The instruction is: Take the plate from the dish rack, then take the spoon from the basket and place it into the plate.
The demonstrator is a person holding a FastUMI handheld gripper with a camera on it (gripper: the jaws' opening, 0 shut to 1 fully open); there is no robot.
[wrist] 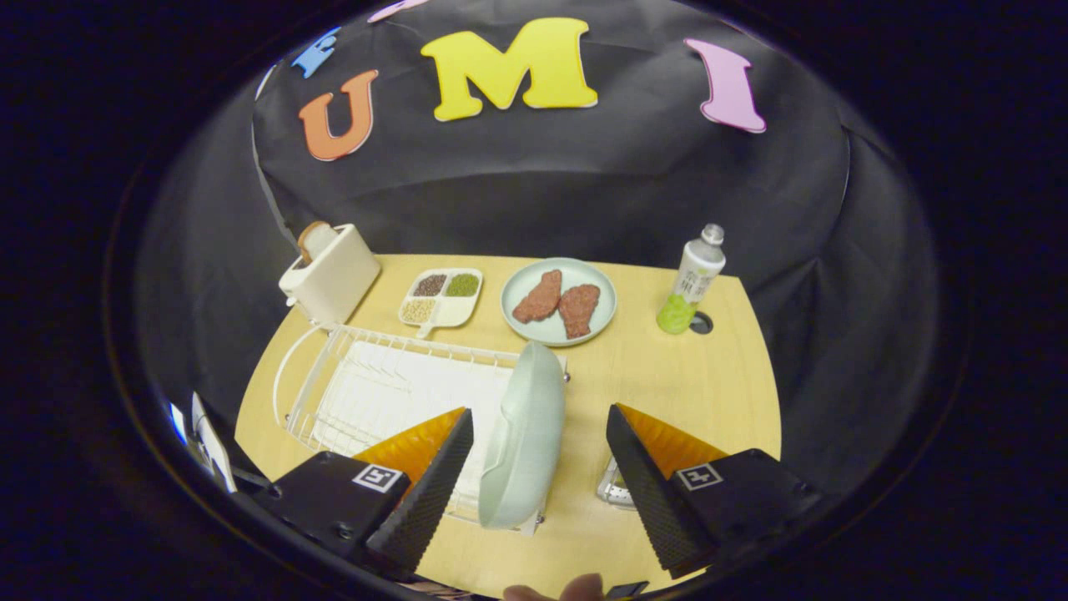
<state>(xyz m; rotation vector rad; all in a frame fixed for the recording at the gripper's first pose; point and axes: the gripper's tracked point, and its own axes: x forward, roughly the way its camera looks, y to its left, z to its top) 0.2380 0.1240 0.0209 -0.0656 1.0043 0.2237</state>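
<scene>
Two jaws of the gripper (538, 467) stood wide apart, gripping nothing. Pale green plate (524, 438) sat on edge in the white dish rack (367, 392), lower centre of frame, between the jaws and nearer the left one. Risk: closing off-centre could tip the plate or drag the light rack across the worktop (667, 376).

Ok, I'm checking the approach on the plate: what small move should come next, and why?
Probably ease the tongs forward and down, then close. They are open, and the pale green plate stands on edge in the white wire dish rack between the two fingers, nearer the left one, neither pad touching it yet.
</scene>
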